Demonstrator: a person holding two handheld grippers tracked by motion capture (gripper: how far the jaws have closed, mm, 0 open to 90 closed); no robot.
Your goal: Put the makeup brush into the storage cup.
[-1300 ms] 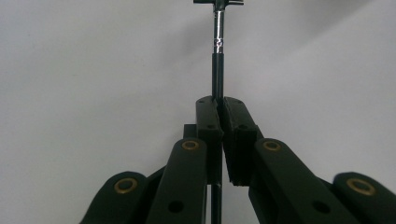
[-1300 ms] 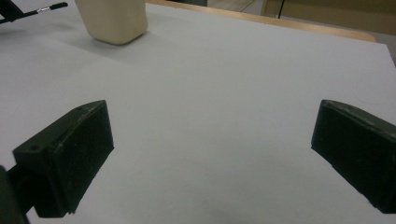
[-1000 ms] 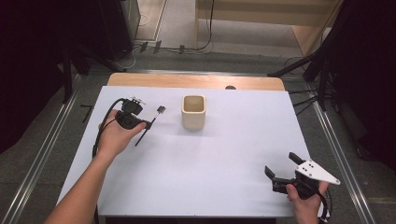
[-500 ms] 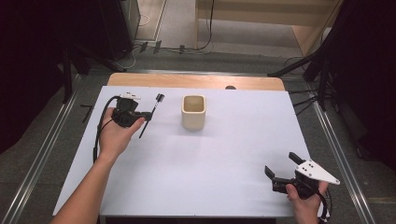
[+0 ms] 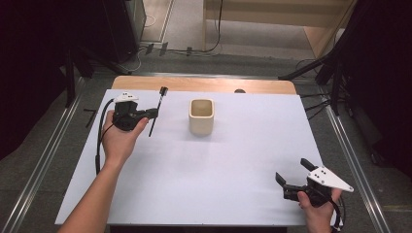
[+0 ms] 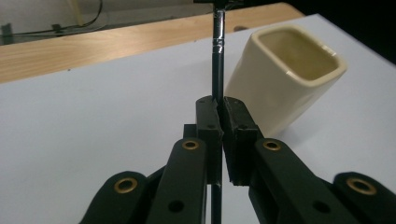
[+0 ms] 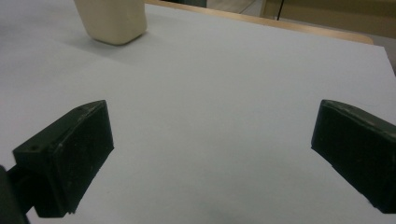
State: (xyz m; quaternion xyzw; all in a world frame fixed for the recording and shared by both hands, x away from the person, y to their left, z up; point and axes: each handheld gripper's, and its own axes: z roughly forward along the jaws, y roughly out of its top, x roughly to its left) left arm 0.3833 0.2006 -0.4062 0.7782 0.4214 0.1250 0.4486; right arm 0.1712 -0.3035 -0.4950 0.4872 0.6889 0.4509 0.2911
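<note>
In the high view, the left tool (image 5: 154, 113) is clenched on a thin black stick (image 5: 156, 110) that runs from the white surface (image 5: 233, 160) up to a small dark head, left of the cream cup (image 5: 201, 116). The right tool (image 5: 297, 174) sits near the front right corner, jaws spread and holding nothing. In the left gripper view, the stick (image 6: 217, 60) rises pinched between the pads, just beside the cup (image 6: 285, 79). In the right gripper view, the released right tool (image 7: 210, 156) frames bare surface, the cup (image 7: 112, 18) well apart.
</note>
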